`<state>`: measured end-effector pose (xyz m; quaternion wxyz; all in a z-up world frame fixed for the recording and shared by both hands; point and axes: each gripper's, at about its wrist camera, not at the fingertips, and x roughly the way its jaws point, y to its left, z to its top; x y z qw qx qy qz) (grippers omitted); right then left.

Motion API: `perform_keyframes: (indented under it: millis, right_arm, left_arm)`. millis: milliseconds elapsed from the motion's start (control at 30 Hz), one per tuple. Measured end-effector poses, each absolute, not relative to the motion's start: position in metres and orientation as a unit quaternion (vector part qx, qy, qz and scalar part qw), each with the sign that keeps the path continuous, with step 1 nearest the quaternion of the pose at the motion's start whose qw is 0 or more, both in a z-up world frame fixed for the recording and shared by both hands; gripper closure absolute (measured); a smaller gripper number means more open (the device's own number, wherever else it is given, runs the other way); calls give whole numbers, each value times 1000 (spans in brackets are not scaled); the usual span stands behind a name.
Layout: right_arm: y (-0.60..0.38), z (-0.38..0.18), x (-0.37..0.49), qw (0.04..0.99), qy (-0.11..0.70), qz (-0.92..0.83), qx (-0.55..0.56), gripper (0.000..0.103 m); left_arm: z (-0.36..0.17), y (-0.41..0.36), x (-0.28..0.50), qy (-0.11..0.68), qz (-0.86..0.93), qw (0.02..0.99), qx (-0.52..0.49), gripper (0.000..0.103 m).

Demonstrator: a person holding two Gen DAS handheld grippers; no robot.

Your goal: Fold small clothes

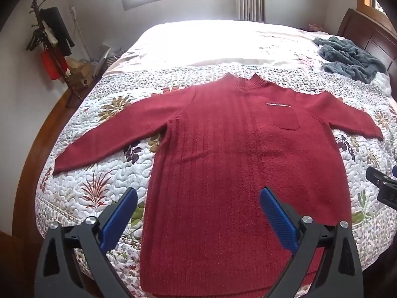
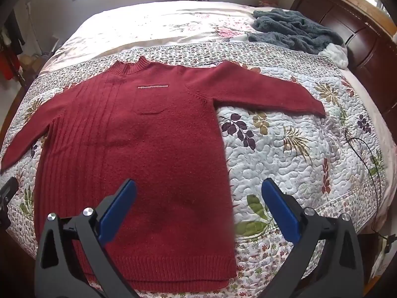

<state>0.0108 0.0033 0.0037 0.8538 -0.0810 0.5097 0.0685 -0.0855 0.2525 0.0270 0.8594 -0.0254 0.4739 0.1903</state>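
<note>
One red sweater [image 1: 223, 154] lies flat, sleeves spread, on the quilted bed [image 1: 99, 173].
Both the left tool [image 1: 198, 213] and right tool [image 2: 198, 211] hover above it spread wide, holding nothing. The white strip over its pocket [image 2: 150, 105] is illegible. Only the left view shows the coat rack [image 1: 49, 39]; only the right shows a black cable [image 2: 372, 159].

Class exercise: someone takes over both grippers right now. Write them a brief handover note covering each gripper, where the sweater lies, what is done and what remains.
Left gripper: open, holding nothing, above the hem end of the red sweater.
Right gripper: open, holding nothing, above the sweater's lower right side.
The sweater lies flat, front up, on the floral quilt, both sleeves spread out, collar away from you.
A grey fleece garment sits crumpled near the headboard.
Done: sweater laid out. Left: every fold; none has been made yet.
</note>
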Motion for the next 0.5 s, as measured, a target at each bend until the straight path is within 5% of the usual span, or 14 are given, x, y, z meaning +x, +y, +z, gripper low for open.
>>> perform_keyframes:
  millis: [500]
  right_arm:
    - [4,2,11,855,508,70,-80,3]
  left_arm:
    - [26,253,-83,474,195,858,-18,4]
